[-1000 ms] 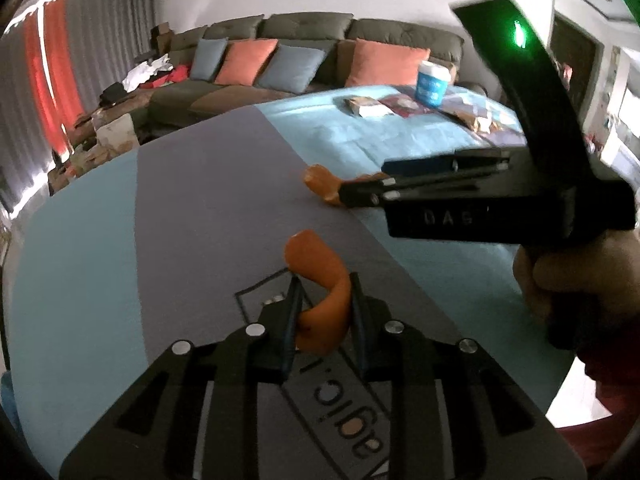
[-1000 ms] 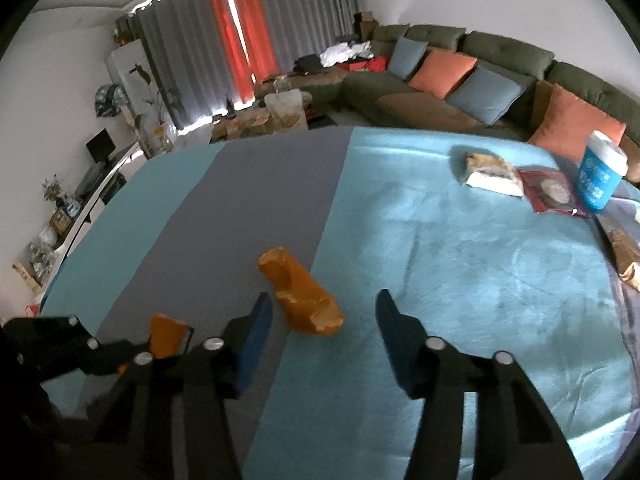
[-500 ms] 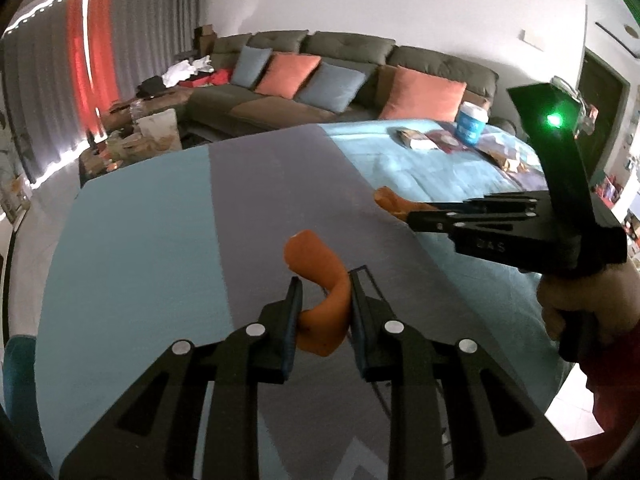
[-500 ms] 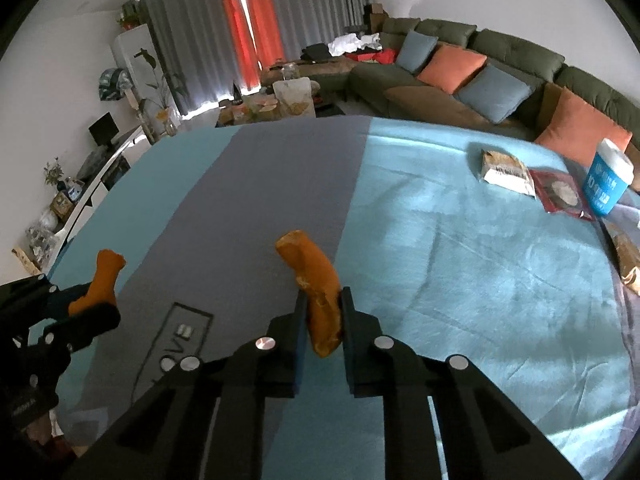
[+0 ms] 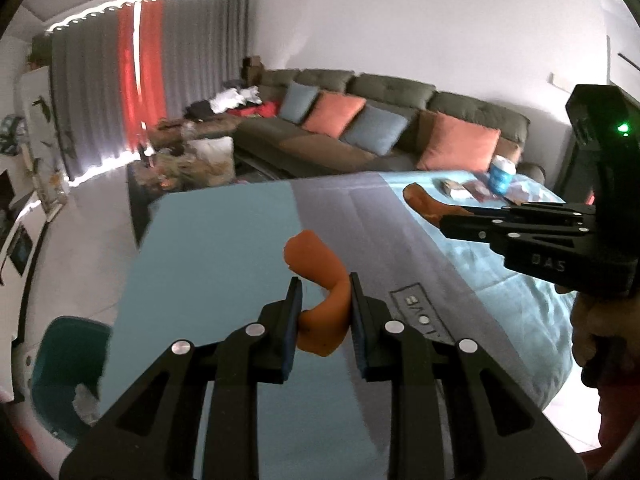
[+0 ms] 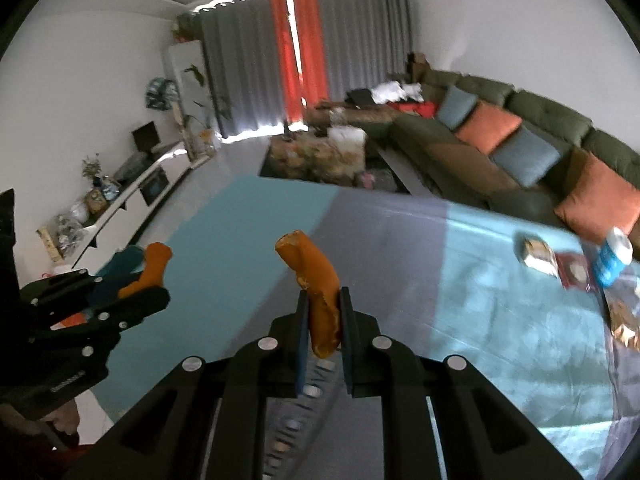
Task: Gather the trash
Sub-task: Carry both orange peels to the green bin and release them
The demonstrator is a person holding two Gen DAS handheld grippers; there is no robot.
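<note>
Left wrist view: left gripper [image 5: 323, 294] angled down over the blue-and-grey table [image 5: 224, 240], fingers clamped on a curved orange peel [image 5: 320, 280] held clear of the cloth; right gripper [image 5: 448, 216] level at right, marked "DAS", a hand [image 5: 596, 336] on its handle; cloth print reads "LOVE"; teal bin [image 5: 64, 364] on the floor, near left. Right wrist view: right gripper [image 6: 324, 312] tilted down, fingers clamped on a second orange peel [image 6: 316, 280] above the table; the left gripper at far left grips its peel; blue cup [image 6: 612, 260] far right, lettering unreadable.
</note>
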